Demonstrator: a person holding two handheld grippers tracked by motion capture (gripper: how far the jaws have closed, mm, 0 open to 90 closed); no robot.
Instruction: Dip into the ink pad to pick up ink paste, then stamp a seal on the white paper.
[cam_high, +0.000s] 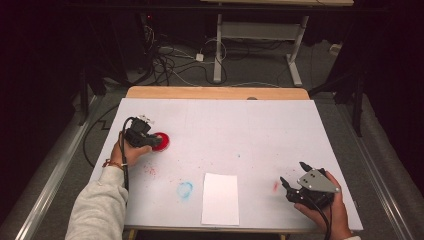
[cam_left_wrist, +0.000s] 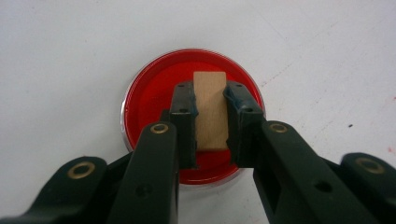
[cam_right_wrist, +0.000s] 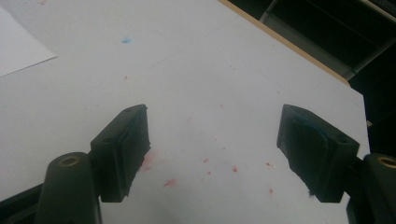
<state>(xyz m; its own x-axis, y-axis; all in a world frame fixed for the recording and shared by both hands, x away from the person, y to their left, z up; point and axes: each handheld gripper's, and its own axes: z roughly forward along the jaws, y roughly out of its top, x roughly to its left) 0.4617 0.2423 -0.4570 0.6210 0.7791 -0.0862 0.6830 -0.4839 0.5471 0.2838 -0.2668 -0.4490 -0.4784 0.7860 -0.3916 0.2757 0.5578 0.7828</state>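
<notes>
So my left gripper (cam_left_wrist: 211, 109) is pinching a small wooden block (cam_left_wrist: 210, 110) and holding it right over the red paint dish (cam_left_wrist: 154, 100), which sits on the tabletop (cam_high: 240, 125) well off to the left of the white sheet of paper (cam_high: 220, 198). I can't tell if the block's end is actually touching the paint. My guess is it works as a stamp, so keeping it square over the dish makes sense for loading it evenly. My right gripper (cam_high: 295, 176) just hangs spread wide with nothing in it, off to the right of the paper, probably parked out of the way. Red and blue smudges (cam_high: 184, 189) sit just left of the paper.
</notes>
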